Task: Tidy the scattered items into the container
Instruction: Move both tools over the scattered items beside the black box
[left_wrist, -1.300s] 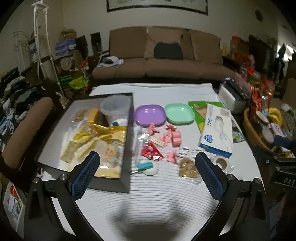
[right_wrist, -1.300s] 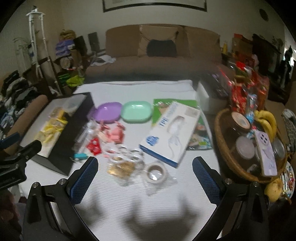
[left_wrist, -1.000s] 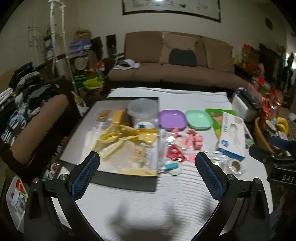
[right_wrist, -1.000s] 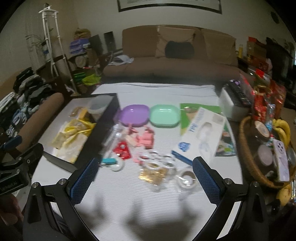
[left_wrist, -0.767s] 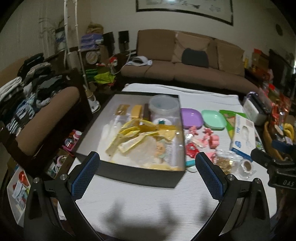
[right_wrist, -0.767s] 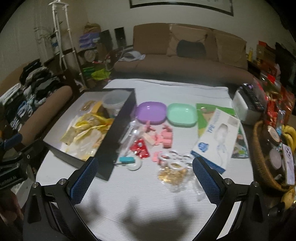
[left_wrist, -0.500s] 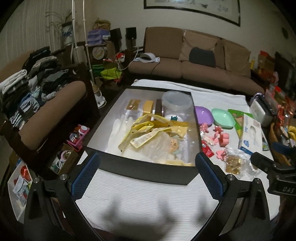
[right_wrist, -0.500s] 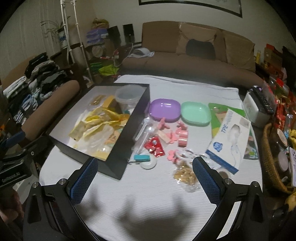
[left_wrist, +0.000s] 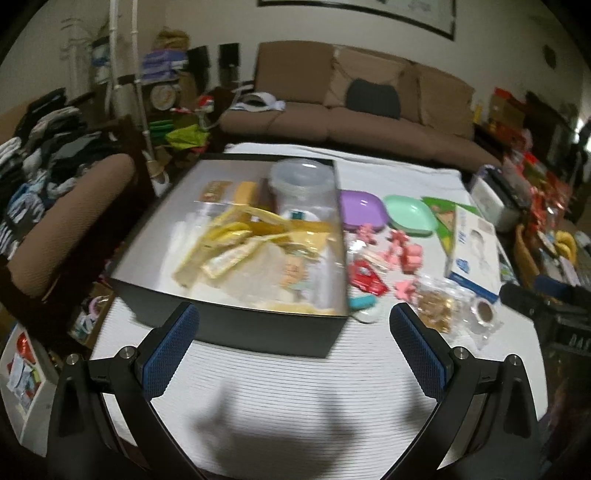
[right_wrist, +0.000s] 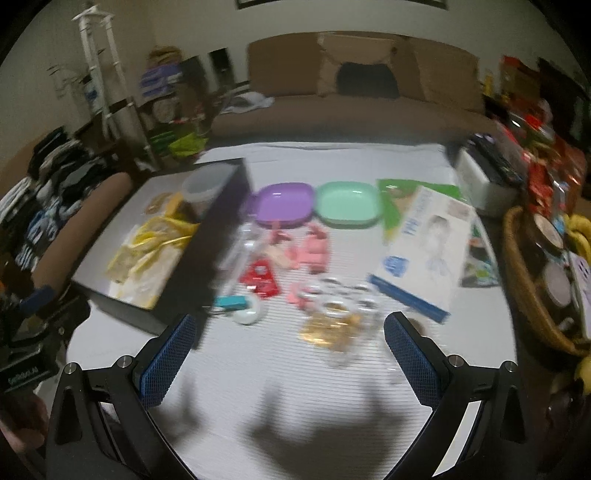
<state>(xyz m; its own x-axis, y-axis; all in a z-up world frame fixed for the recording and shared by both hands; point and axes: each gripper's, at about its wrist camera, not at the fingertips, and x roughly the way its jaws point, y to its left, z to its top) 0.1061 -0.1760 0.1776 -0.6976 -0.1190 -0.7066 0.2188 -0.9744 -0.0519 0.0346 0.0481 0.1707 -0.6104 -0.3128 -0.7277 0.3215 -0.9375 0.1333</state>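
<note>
While both the left gripper (left_wrist: 293, 345) and right gripper (right_wrist: 288, 341) hover wide open and empty, the black box (left_wrist: 236, 325) sits on the table (left_wrist: 295, 387), scattered items just right of it.

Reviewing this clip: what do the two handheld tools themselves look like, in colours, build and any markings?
Both match: the left tool and right tool each have two black angled fingers with silver bolts and textured blue pads. White lettering, too blurred to read, marks the left tool's body in the right wrist view.
</note>
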